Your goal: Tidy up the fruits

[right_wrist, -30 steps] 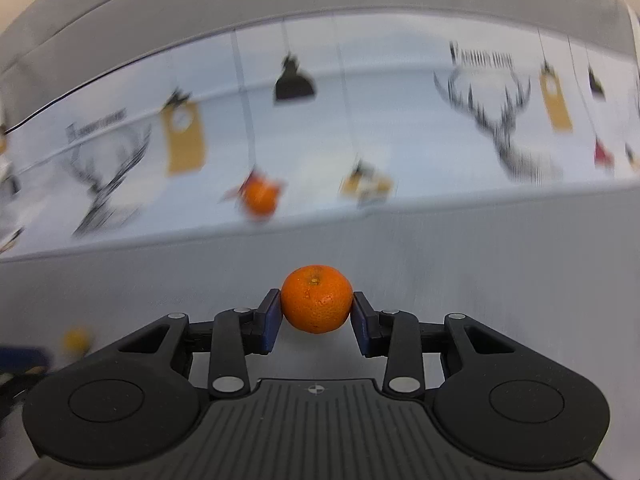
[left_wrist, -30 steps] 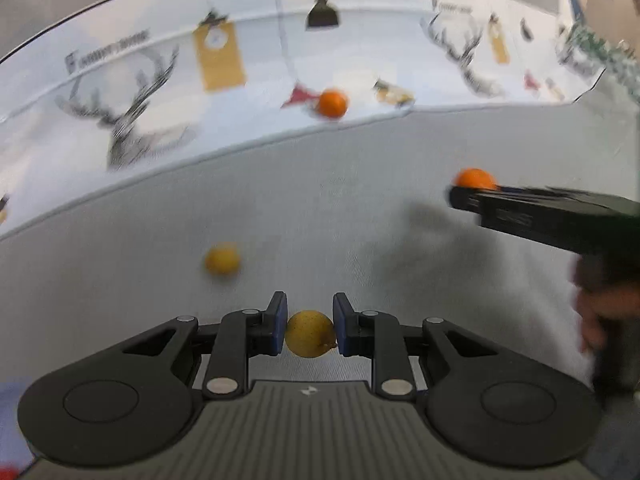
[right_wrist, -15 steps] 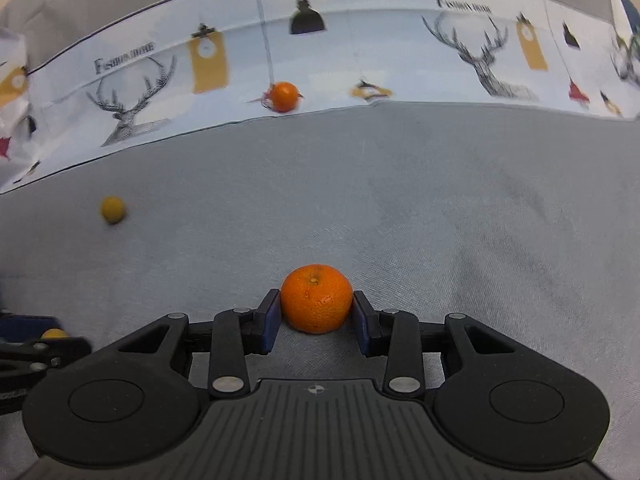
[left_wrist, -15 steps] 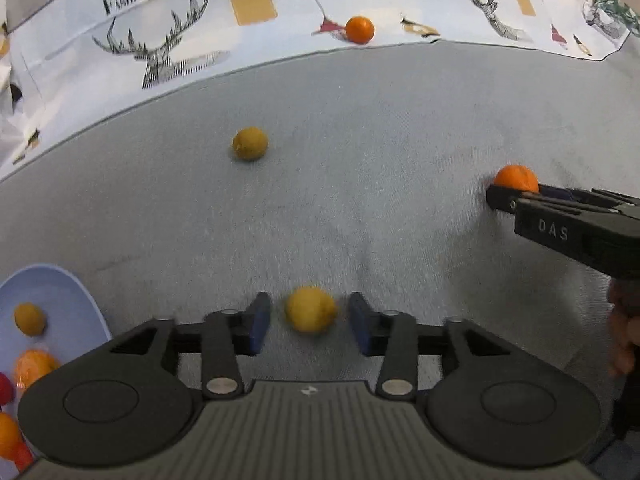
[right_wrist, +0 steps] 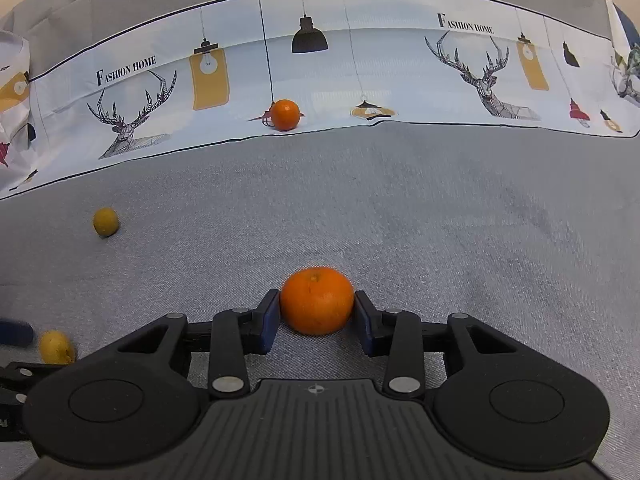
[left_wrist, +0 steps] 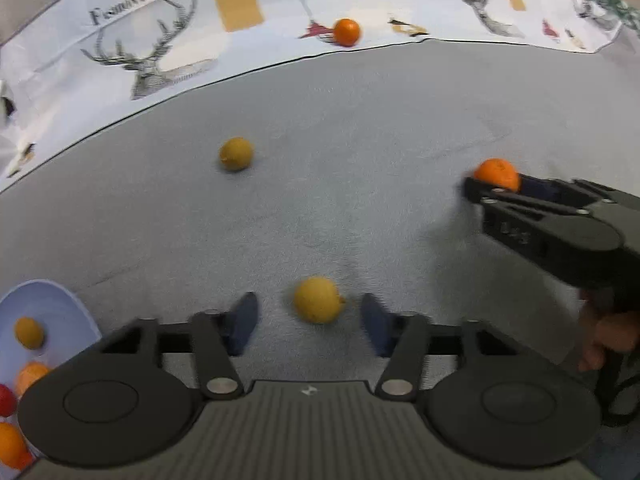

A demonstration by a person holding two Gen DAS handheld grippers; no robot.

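Observation:
A yellow lemon (left_wrist: 318, 299) lies on the grey cloth between the fingers of my left gripper (left_wrist: 308, 312). Its jaws are closing, with a gap on each side of the lemon and no pad touching it. My right gripper (right_wrist: 316, 308) is shut on an orange mandarin (right_wrist: 317, 306) that rests low on the cloth. The left wrist view shows that gripper (left_wrist: 492, 190) and its mandarin (left_wrist: 496, 172) at the right. A second lemon (left_wrist: 236, 153) lies loose further out. Another mandarin (left_wrist: 346, 32) sits on the printed cloth at the back.
A pale blue plate (left_wrist: 60, 300) at the lower left holds a lemon, mandarins and something red. The white deer-print cloth (right_wrist: 360, 80) runs along the back of the grey cloth. A hand (left_wrist: 608, 340) grips the right tool's handle.
The left gripper let go of the lemon, which now lies on the cloth between wider jaws. Both grippers sank toward the cloth. The right gripper kept its hold on the mandarin.

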